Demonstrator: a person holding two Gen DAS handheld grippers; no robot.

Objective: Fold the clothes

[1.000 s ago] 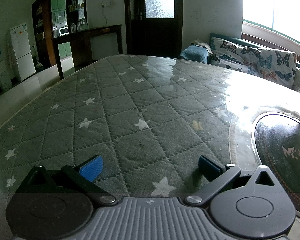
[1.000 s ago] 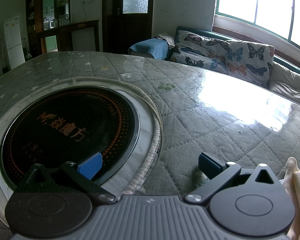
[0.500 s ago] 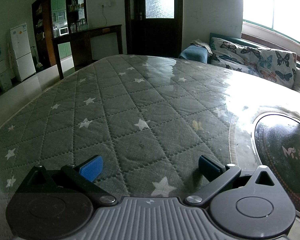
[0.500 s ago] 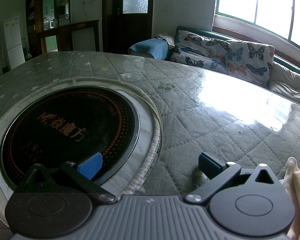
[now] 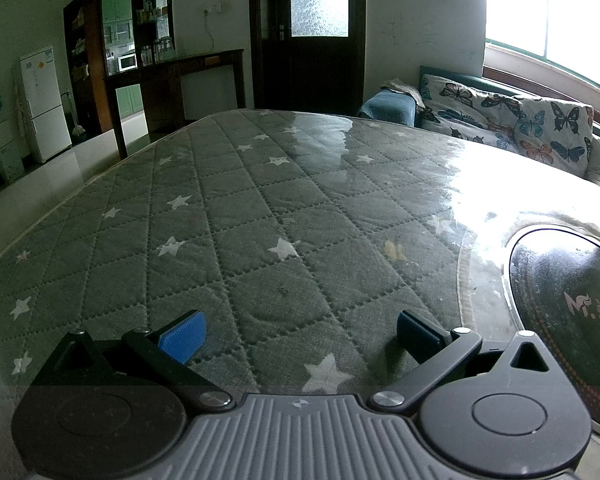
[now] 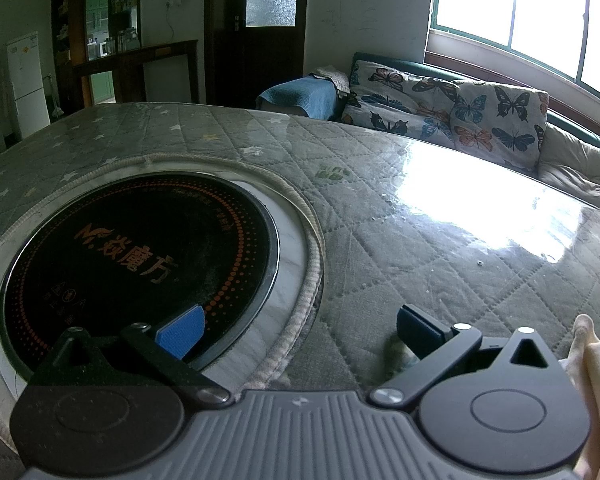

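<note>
A pale cream garment (image 6: 598, 384) shows only at the lower right edge of the right wrist view, just right of my right gripper. My right gripper (image 6: 296, 330) is open and empty, low over the table beside the black round cooktop (image 6: 140, 248). My left gripper (image 5: 298, 336) is open and empty, low over the grey quilted star-pattern table cover (image 5: 260, 216). No garment shows in the left wrist view.
The cooktop (image 5: 572, 304) is set into the table with a cord-edged ring around it, right of the left gripper. A butterfly-print sofa (image 6: 460, 108) stands behind the table under the window. A white fridge (image 5: 46, 104) and dark shelves are far left.
</note>
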